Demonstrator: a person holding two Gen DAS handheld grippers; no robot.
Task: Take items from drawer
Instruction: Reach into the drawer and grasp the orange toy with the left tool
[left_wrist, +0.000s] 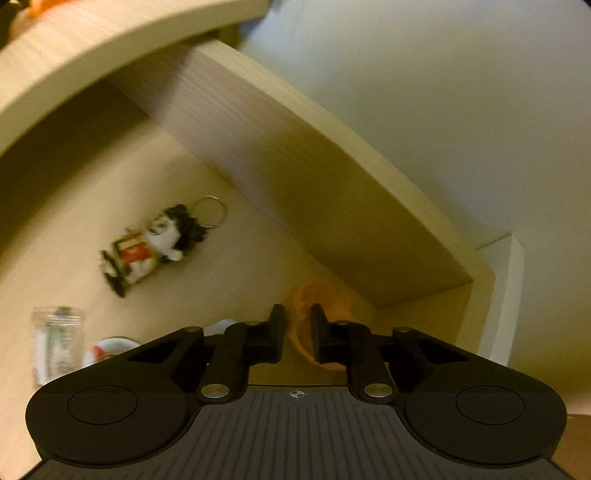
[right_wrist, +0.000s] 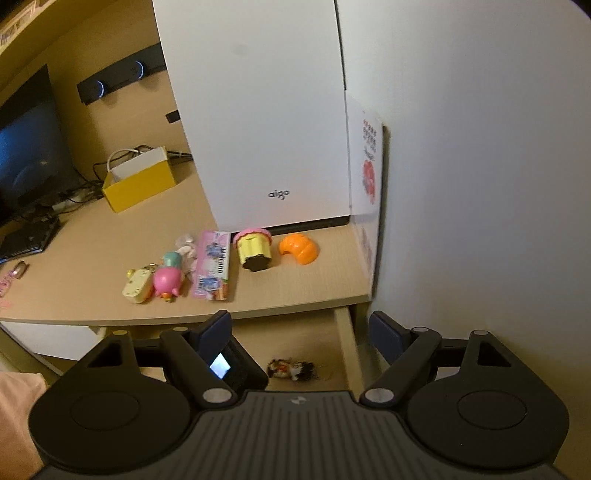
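In the left wrist view my left gripper (left_wrist: 298, 323) reaches down into the open wooden drawer (left_wrist: 280, 158). Its fingers stand close together, and a blurred orange toy (left_wrist: 332, 299) in the drawer's corner sits pinched between them. A small doll keychain (left_wrist: 147, 247) lies on the drawer floor, further left. In the right wrist view my right gripper (right_wrist: 301, 326) hangs open and empty over the desk's front edge. Below it the drawer (right_wrist: 295, 339) shows the same doll keychain (right_wrist: 291, 369). A black device with a lit screen (right_wrist: 221, 367) sits in the drawer behind my right gripper's left finger.
A clear packet (left_wrist: 57, 343) and a white-and-red round item (left_wrist: 110, 349) lie in the drawer. On the desk (right_wrist: 92, 266) sit an orange toy (right_wrist: 299, 249), a cupcake toy (right_wrist: 255, 247), a pink packet (right_wrist: 214, 269), a pink figure (right_wrist: 168, 280), a white computer case (right_wrist: 258, 129) and a yellow box (right_wrist: 140, 181). A wall (right_wrist: 480, 184) stands on the right.
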